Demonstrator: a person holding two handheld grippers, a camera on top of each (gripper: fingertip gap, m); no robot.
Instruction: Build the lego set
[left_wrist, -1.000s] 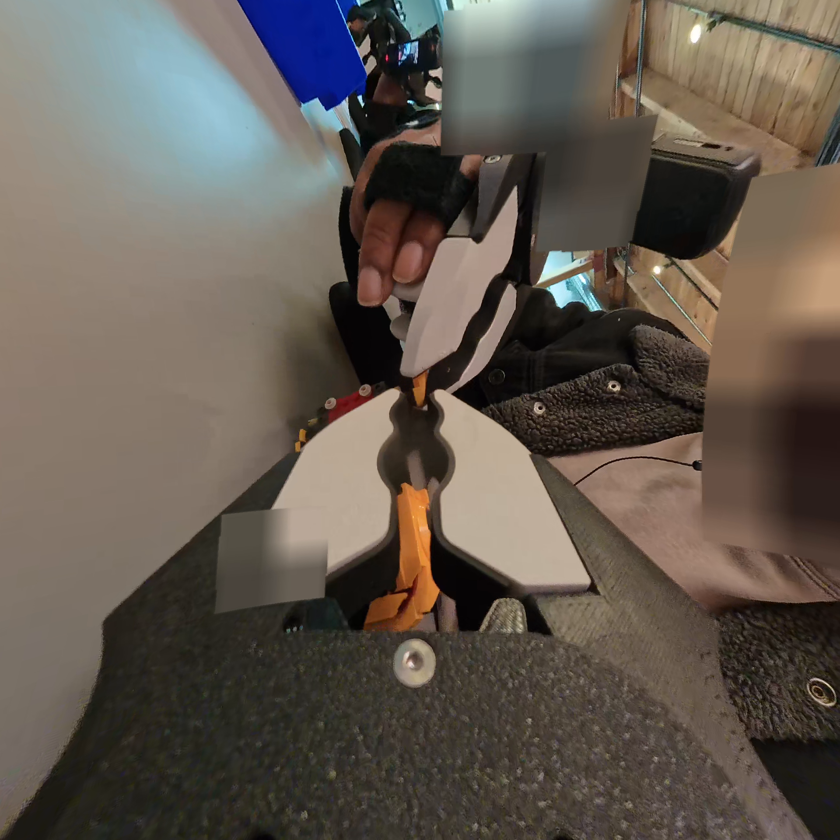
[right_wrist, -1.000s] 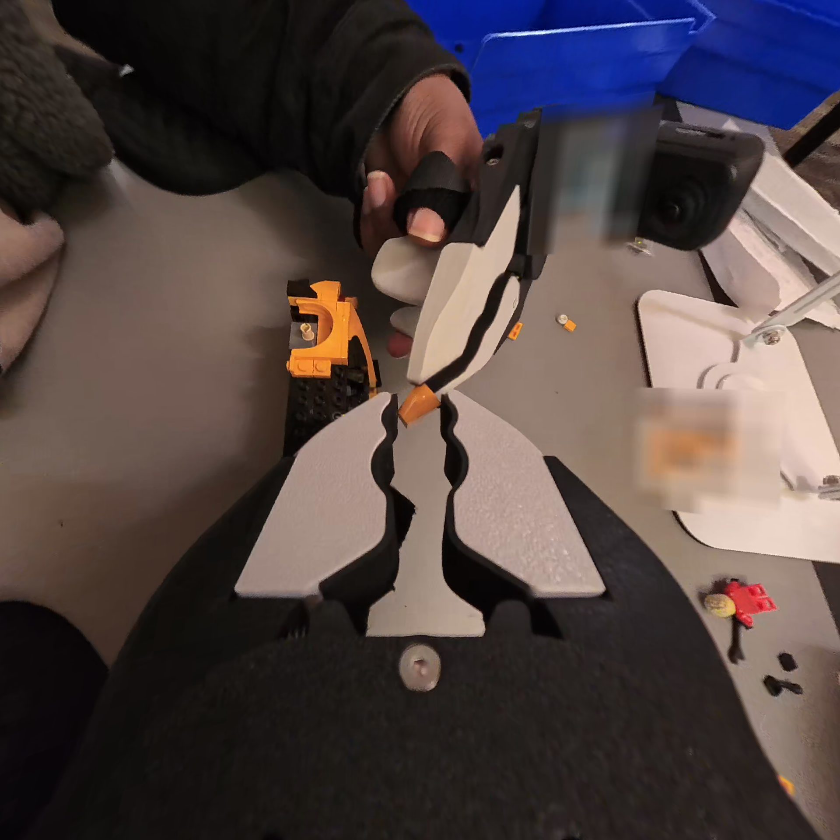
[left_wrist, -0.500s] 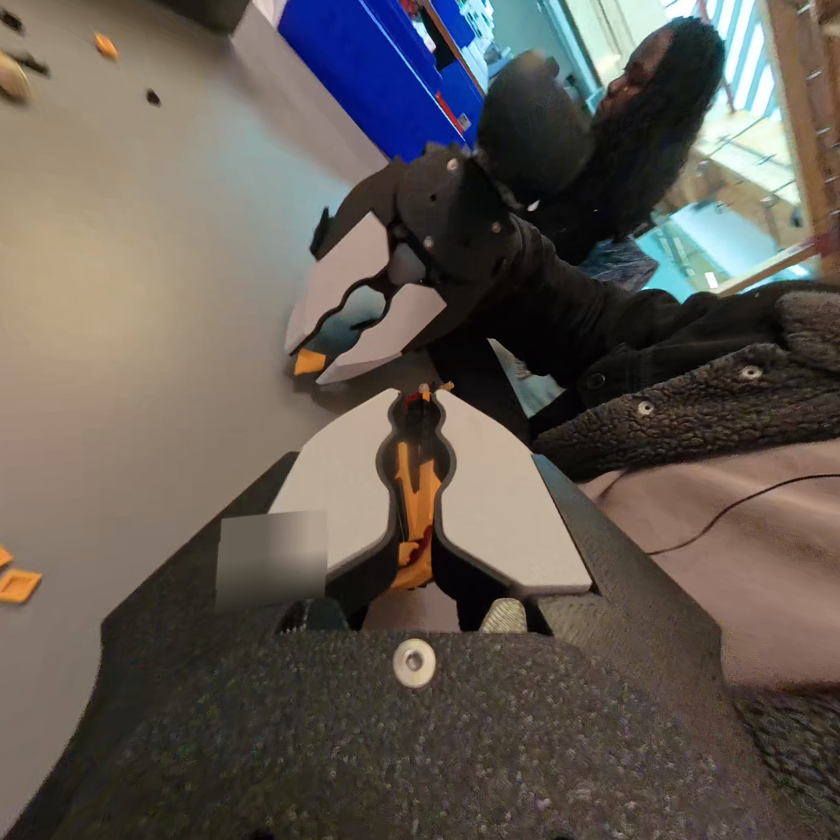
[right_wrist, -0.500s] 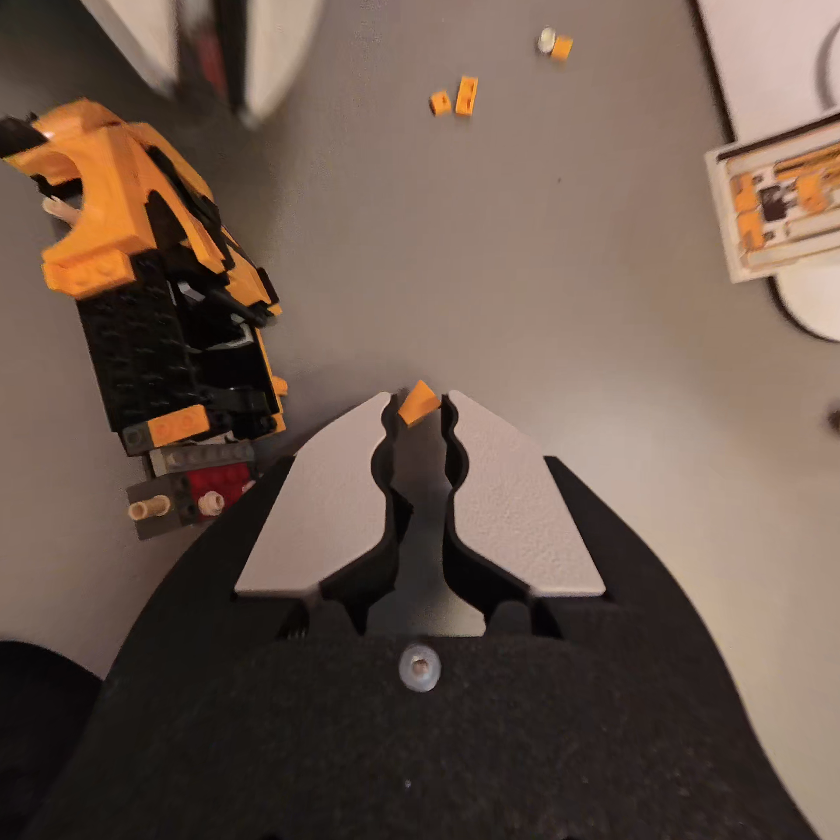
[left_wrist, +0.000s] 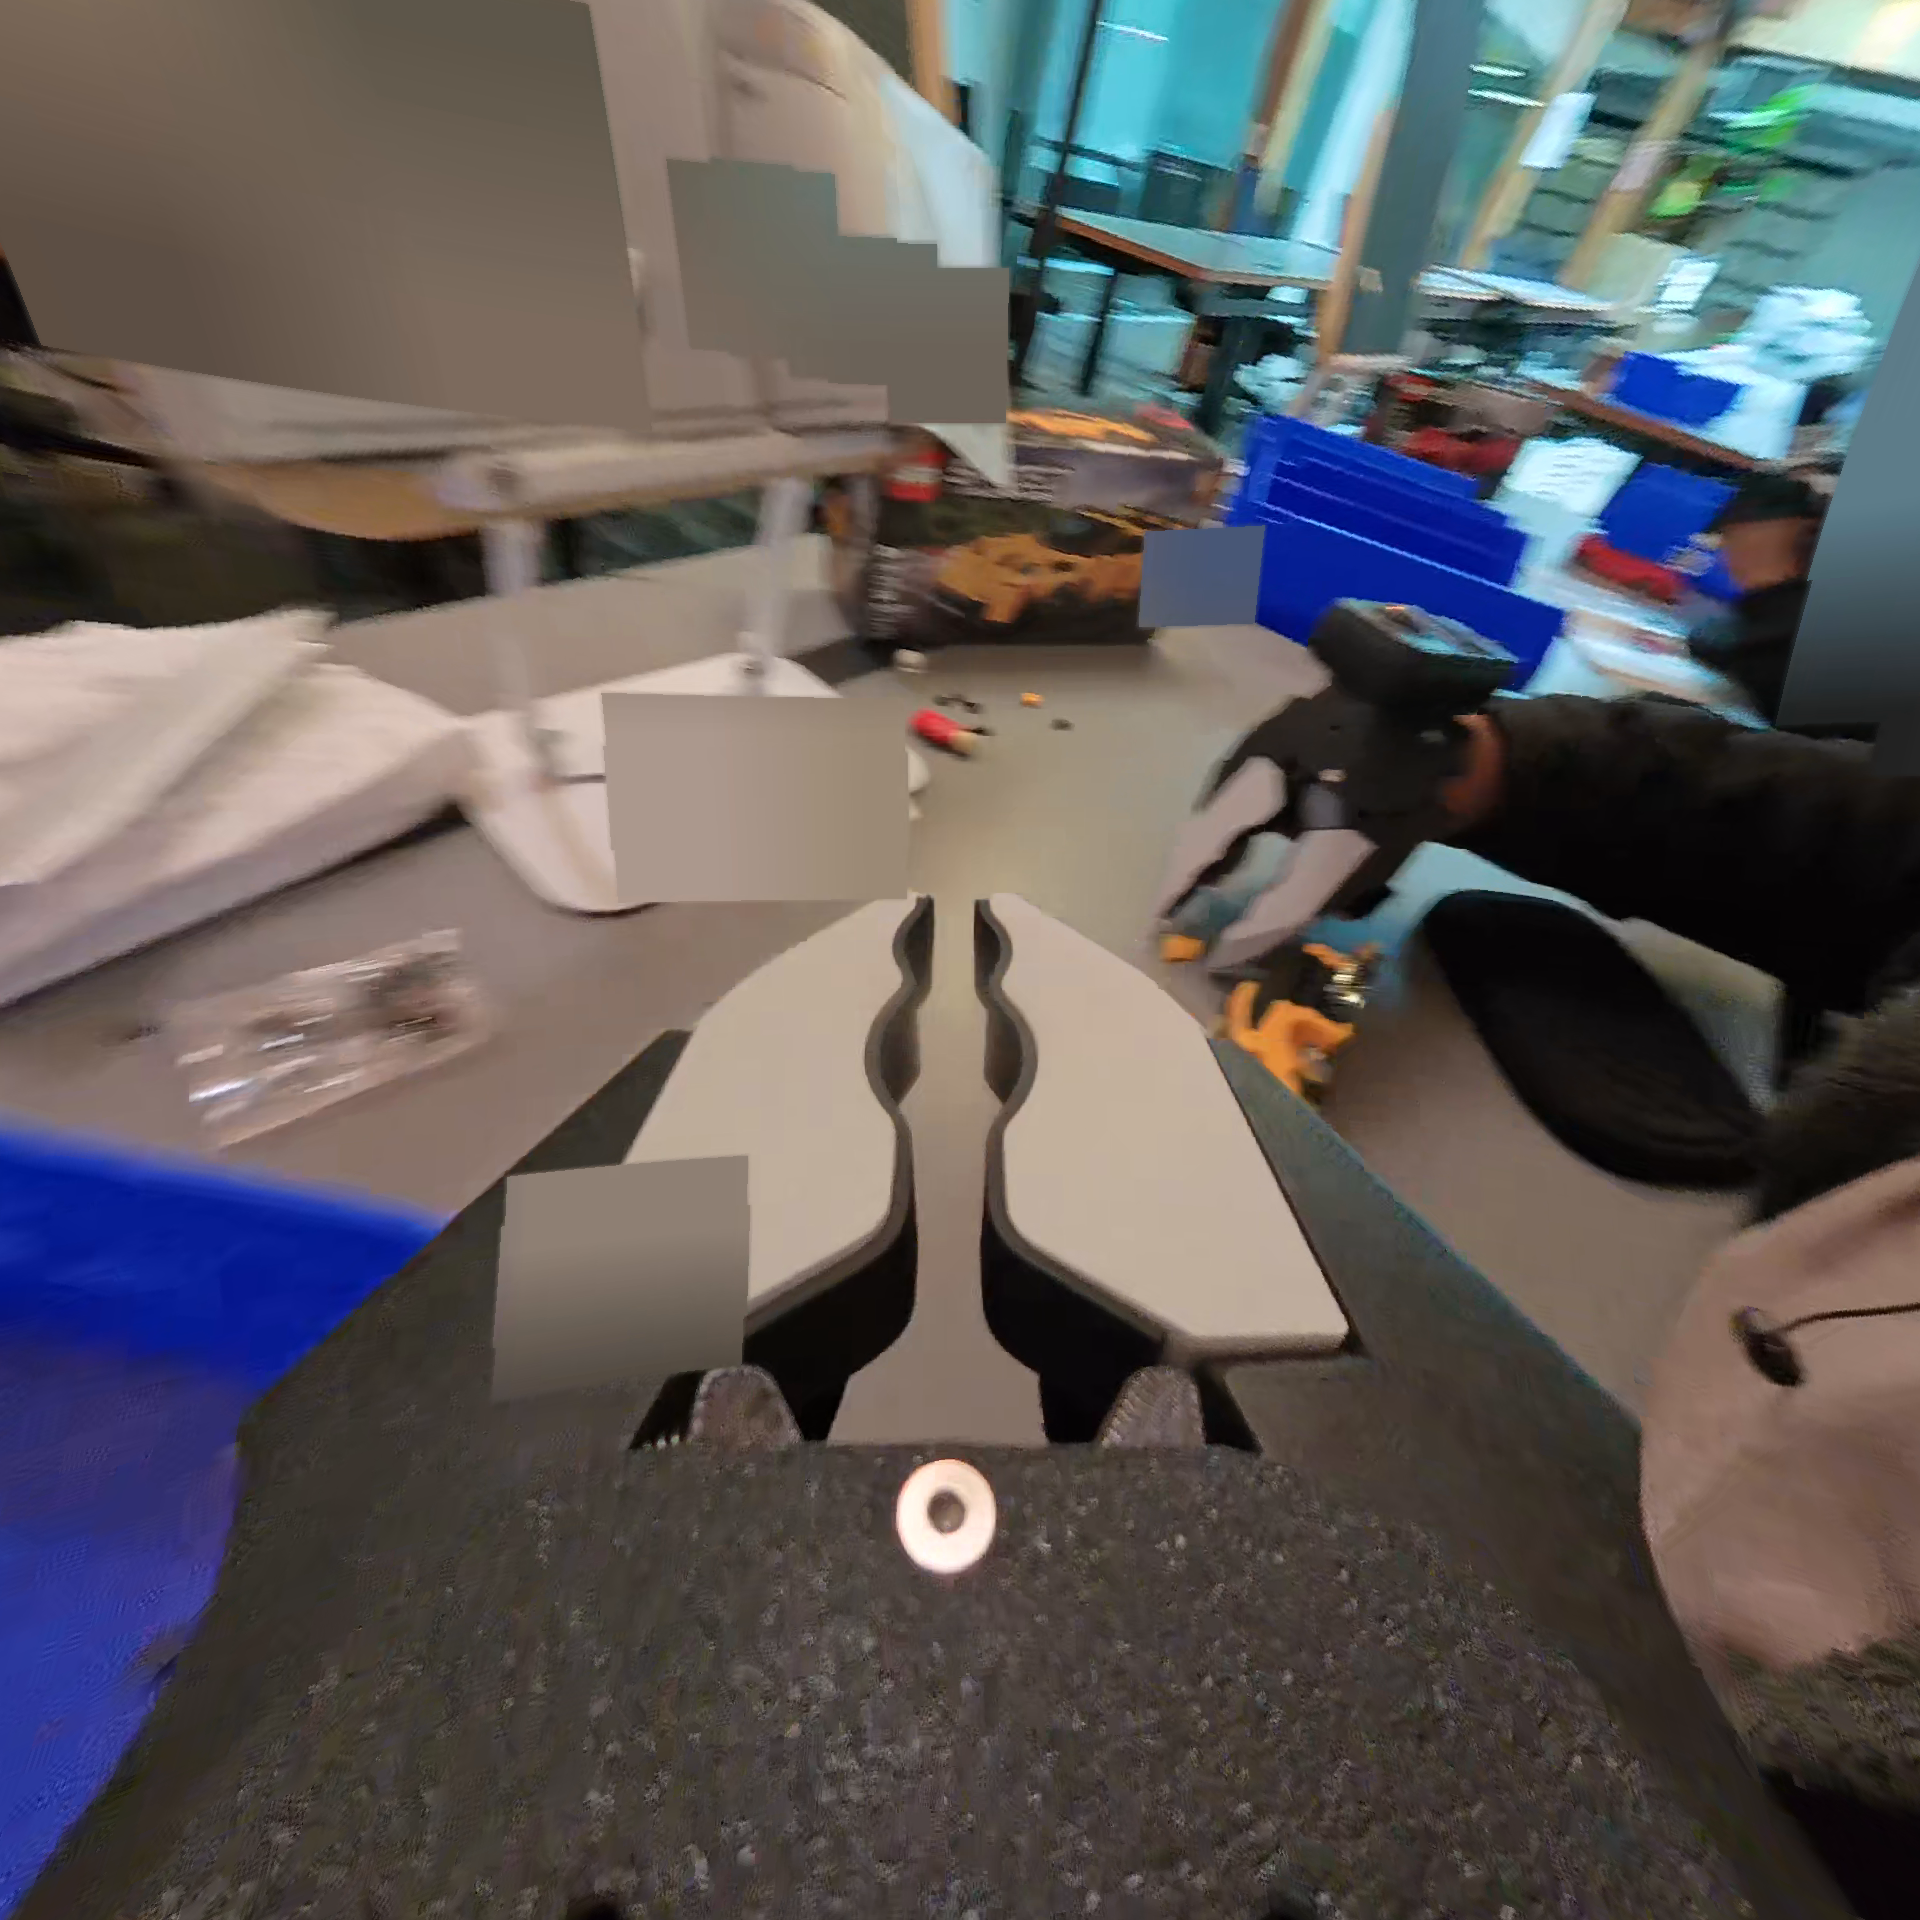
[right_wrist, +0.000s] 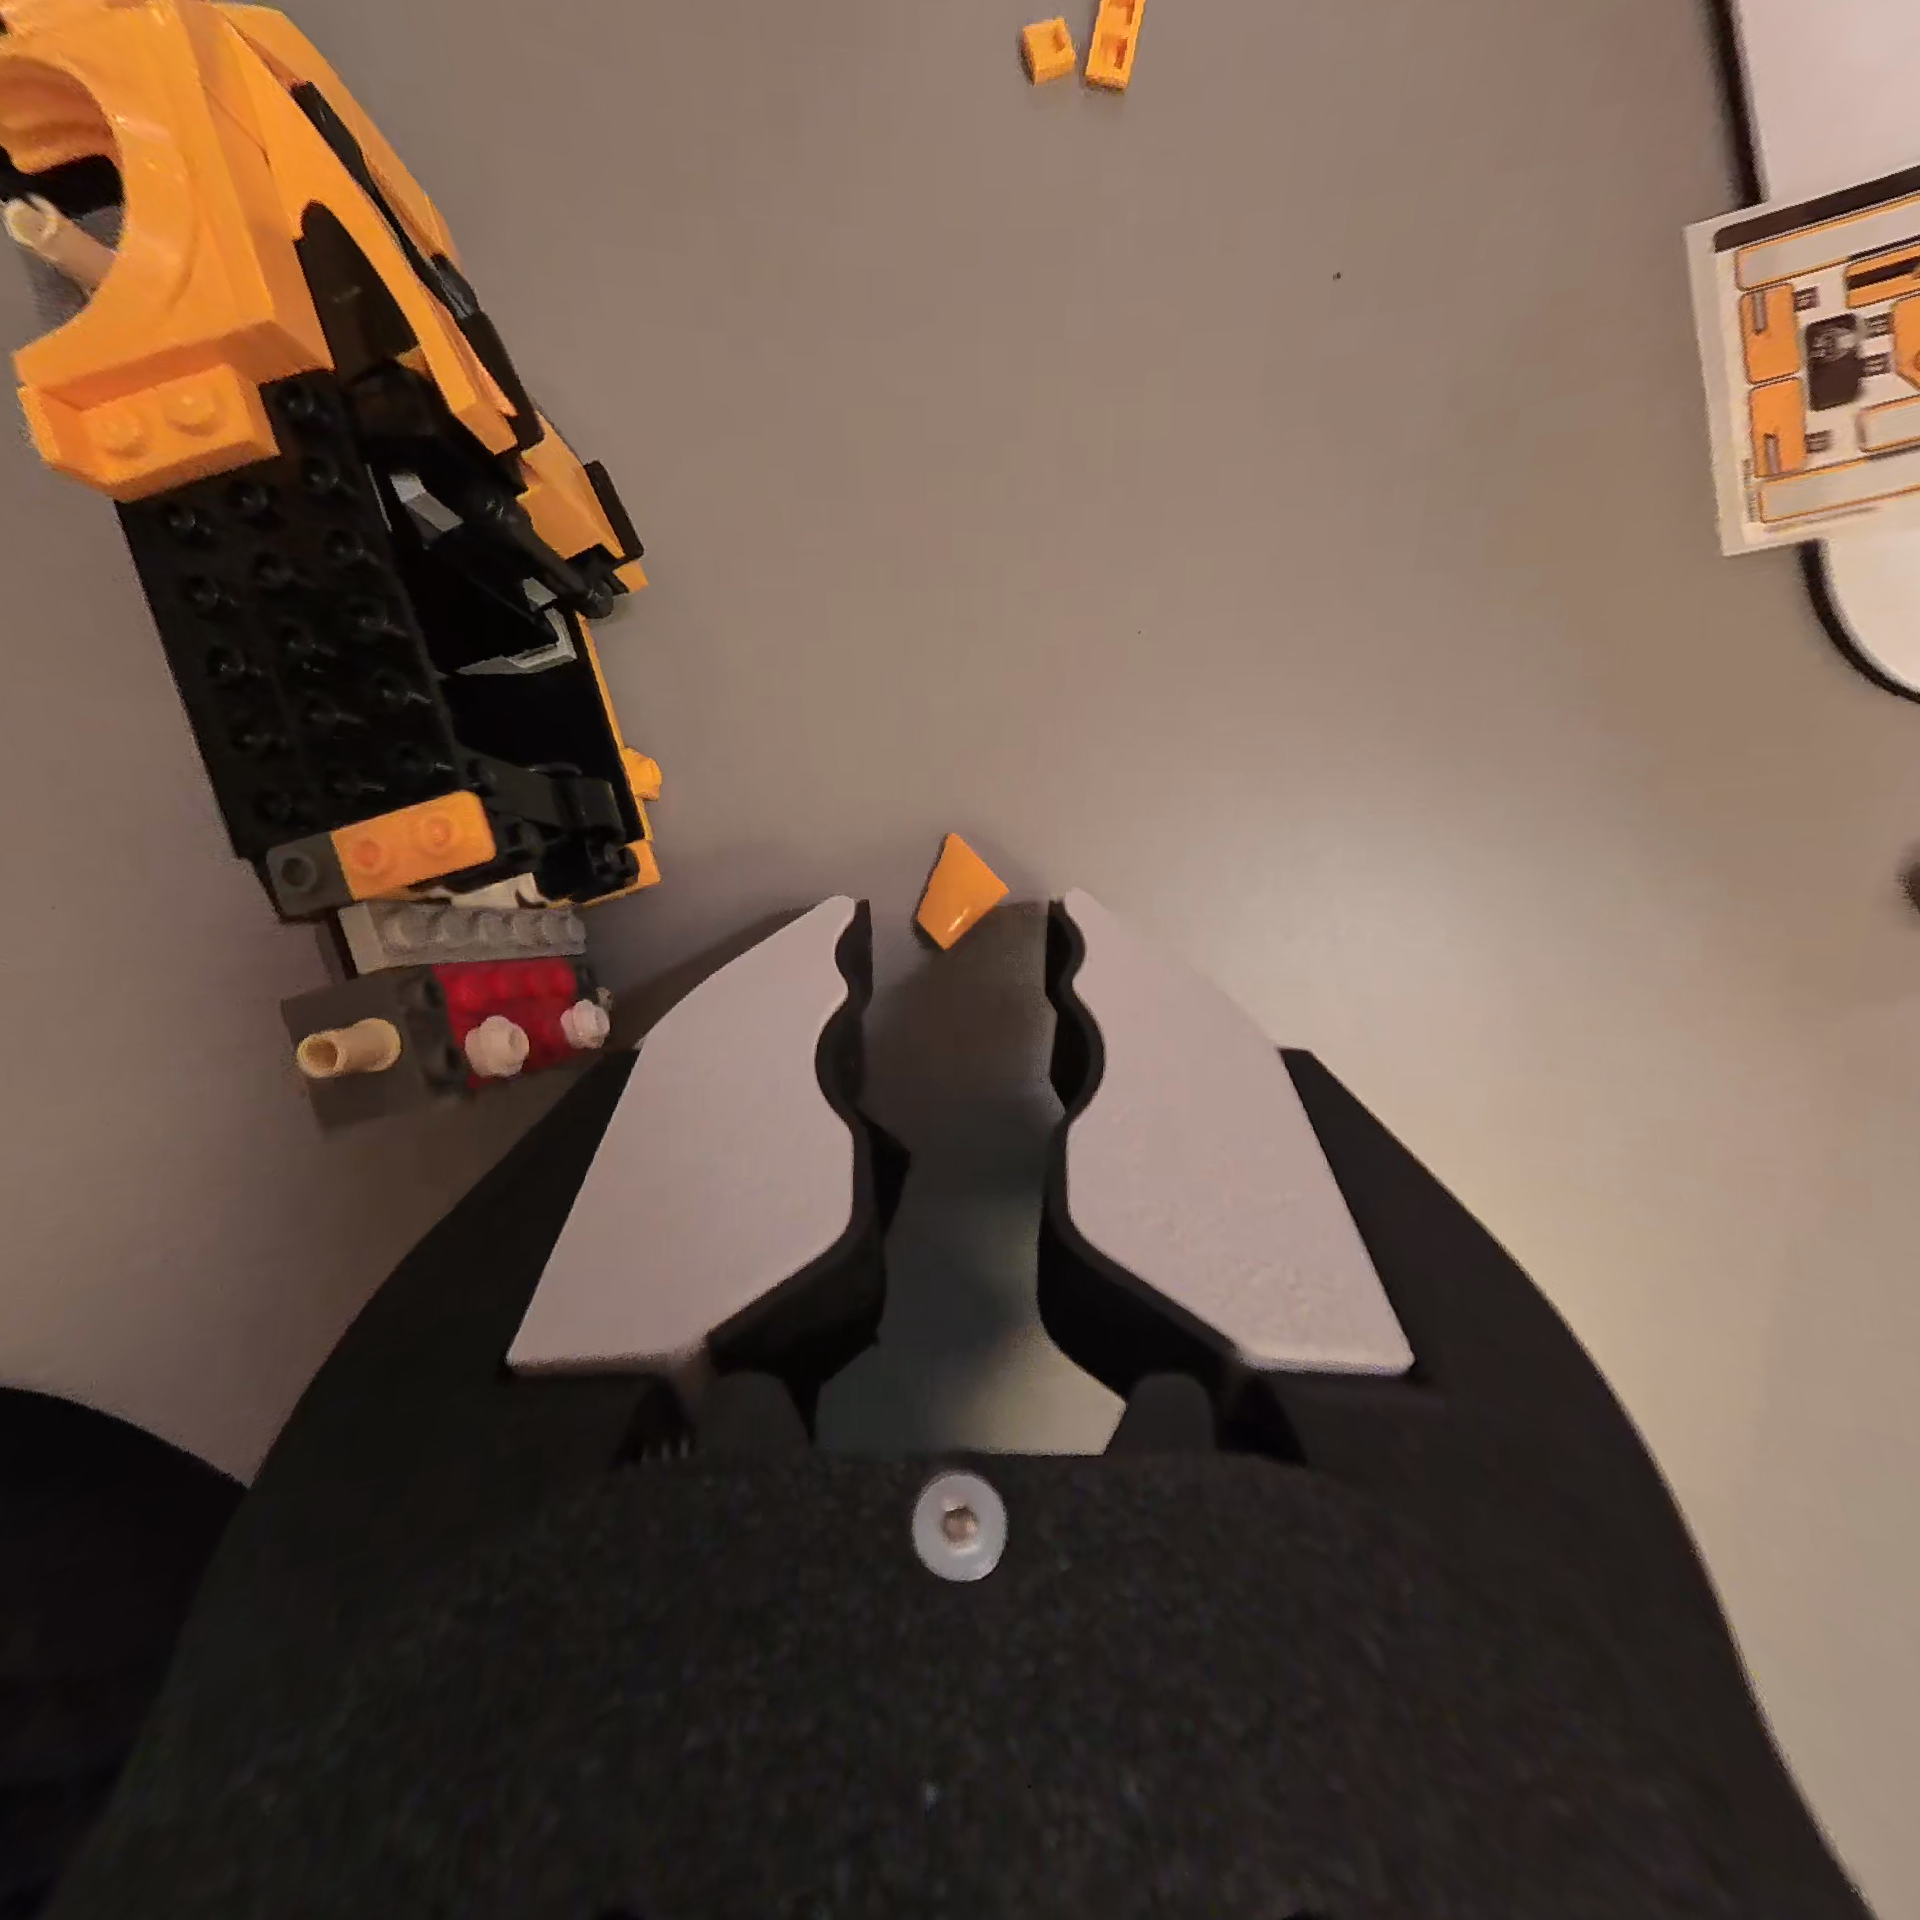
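Note:
My right gripper (right_wrist: 961, 914) is open, pointing down at the grey table (right_wrist: 1247, 520). A small orange wedge brick (right_wrist: 958, 891) lies on the table between its fingertips, and neither pad touches it. An orange and black brick vehicle (right_wrist: 312, 520) lies on the table just left of it, with grey and red bricks (right_wrist: 488, 997) at its near end. My left gripper (left_wrist: 953, 914) is slightly open and empty, held above the table. The left wrist view also shows the right gripper (left_wrist: 1210, 935) farther right, over the wedge (left_wrist: 1179, 947) and next to the vehicle (left_wrist: 1288, 1023).
A white stand base (left_wrist: 561, 831), a clear bag of parts (left_wrist: 332, 1023) and a blue bin (left_wrist: 125, 1351) are to the left. A printed box (left_wrist: 1018, 561) and blue bins (left_wrist: 1382, 551) stand at the back. A sticker sheet (right_wrist: 1829, 364) and loose orange pieces (right_wrist: 1081, 47) lie beyond. Some 30 cm of space lies between my two pairs of fingers.
My right gripper opened and the orange wedge it pinched now lies loose on the table. My left gripper let go of the orange and black vehicle and swung away, empty.

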